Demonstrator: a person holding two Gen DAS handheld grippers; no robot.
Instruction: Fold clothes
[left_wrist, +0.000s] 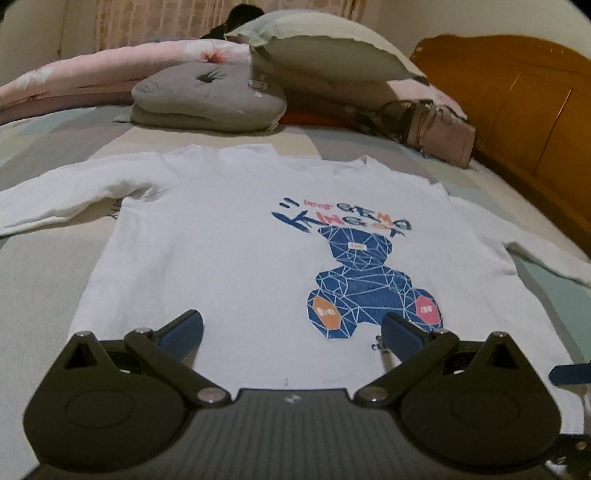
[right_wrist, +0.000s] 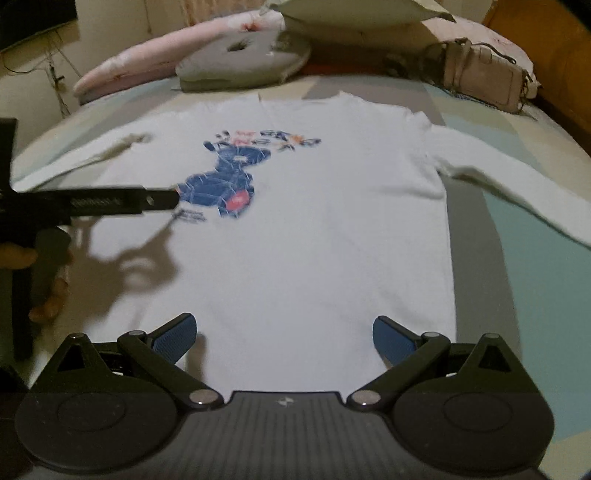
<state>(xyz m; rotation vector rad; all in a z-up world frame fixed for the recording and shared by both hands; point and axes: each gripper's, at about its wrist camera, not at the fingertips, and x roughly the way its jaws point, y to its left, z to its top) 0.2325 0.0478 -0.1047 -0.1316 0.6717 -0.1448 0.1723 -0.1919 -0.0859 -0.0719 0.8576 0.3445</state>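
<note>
The white shirt (left_wrist: 229, 236) lies flat on the bed (left_wrist: 33, 280), sleeves out; the left gripper (left_wrist: 291, 332) hangs wide apart over its bottom edge, holding nothing; the right gripper (right_wrist: 284, 336) does too.

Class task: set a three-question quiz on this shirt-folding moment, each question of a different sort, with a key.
1. True or false: the white shirt lies spread flat with both sleeves out.
2. Which gripper grips cloth? A) left gripper B) right gripper C) neither
3. Fill in: the blue print on the shirt shows a ____.

Key: 1 true. 2 C; both stand open above the hem. 3 bear.
</note>
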